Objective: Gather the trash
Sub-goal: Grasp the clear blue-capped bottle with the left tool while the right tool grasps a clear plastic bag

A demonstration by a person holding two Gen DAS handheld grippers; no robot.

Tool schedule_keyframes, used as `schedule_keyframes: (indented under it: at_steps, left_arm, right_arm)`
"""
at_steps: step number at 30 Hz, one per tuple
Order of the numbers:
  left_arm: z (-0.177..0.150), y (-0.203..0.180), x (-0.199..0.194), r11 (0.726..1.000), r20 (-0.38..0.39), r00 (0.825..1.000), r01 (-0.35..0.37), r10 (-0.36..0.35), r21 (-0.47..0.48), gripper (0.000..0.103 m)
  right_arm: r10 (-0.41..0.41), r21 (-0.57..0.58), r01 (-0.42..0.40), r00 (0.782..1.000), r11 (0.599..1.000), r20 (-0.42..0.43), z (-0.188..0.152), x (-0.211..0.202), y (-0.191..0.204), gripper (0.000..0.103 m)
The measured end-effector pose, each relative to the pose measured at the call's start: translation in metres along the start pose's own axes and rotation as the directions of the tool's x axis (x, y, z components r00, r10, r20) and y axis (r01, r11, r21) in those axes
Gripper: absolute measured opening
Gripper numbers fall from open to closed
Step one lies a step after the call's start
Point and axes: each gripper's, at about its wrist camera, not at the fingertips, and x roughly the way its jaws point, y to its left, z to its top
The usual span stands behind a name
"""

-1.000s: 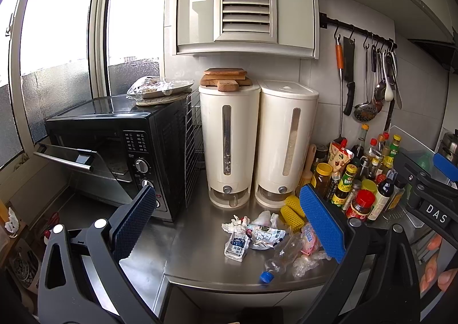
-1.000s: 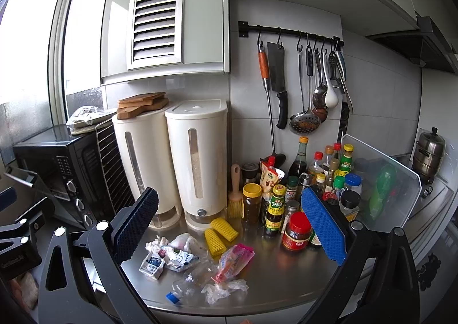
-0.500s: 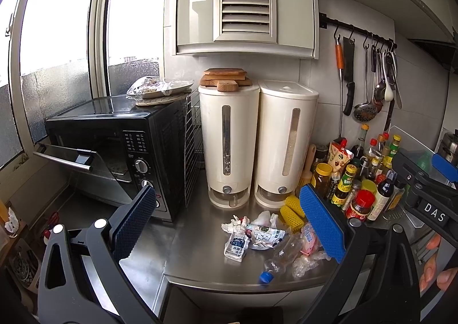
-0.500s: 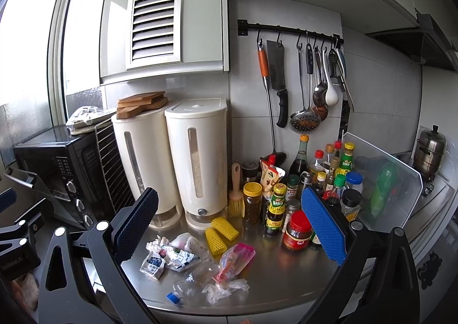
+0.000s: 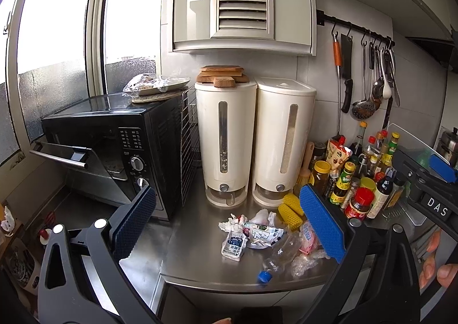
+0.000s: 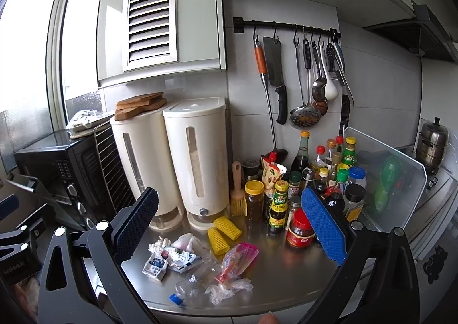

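A heap of trash lies on the steel counter (image 5: 194, 249): a crushed white milk carton (image 5: 234, 244), a crumpled printed wrapper (image 5: 262, 233), a squashed clear bottle with a blue cap (image 5: 276, 259), a pink packet (image 6: 237, 256), clear plastic film (image 6: 227, 292) and two yellow foam nets (image 6: 221, 231). My left gripper (image 5: 229, 226) hangs open in front of the pile, holding nothing. My right gripper (image 6: 229, 226) is open too, back from the same heap. In the left wrist view the right gripper's body shows at the right edge.
Two white grain dispensers (image 5: 252, 140) stand behind the trash. A black oven (image 5: 114, 149) with its door ajar fills the left. Sauce bottles and jars (image 6: 315, 189) crowd the right, beside a clear plastic box (image 6: 386, 181). Knives and ladles hang on a wall rail (image 6: 286, 26).
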Motion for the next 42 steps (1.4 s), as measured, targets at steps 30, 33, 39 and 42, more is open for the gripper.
schedule_keyframes:
  at_steps: [30,33,39,42]
  left_arm:
    - [-0.143,-0.044,0.146,0.982,-0.326,0.933,0.182,-0.153,0.058,0.082]
    - [-0.157,-0.048,0.157,0.977,-0.362,0.918,0.202,-0.165,0.067,0.079]
    - [-0.177,-0.055,0.182,0.969,-0.425,0.887,0.235,-0.183,0.073,0.071]
    - [-0.182,-0.057,0.194,0.964,-0.447,0.873,0.255,-0.196,0.076,0.069]
  right_arm:
    - [0.053,-0.016,-0.062,0.945,0.998,-0.324,-0.145,0.122,-0.04,0.09]
    - [0.083,0.008,-0.086,0.928,0.996,-0.363,-0.159,0.133,-0.042,0.09]
    - [0.131,0.035,-0.129,0.881,0.991,-0.455,-0.185,0.158,-0.041,0.076]
    - [0.144,0.047,-0.139,0.861,0.989,-0.488,-0.195,0.167,-0.04,0.067]
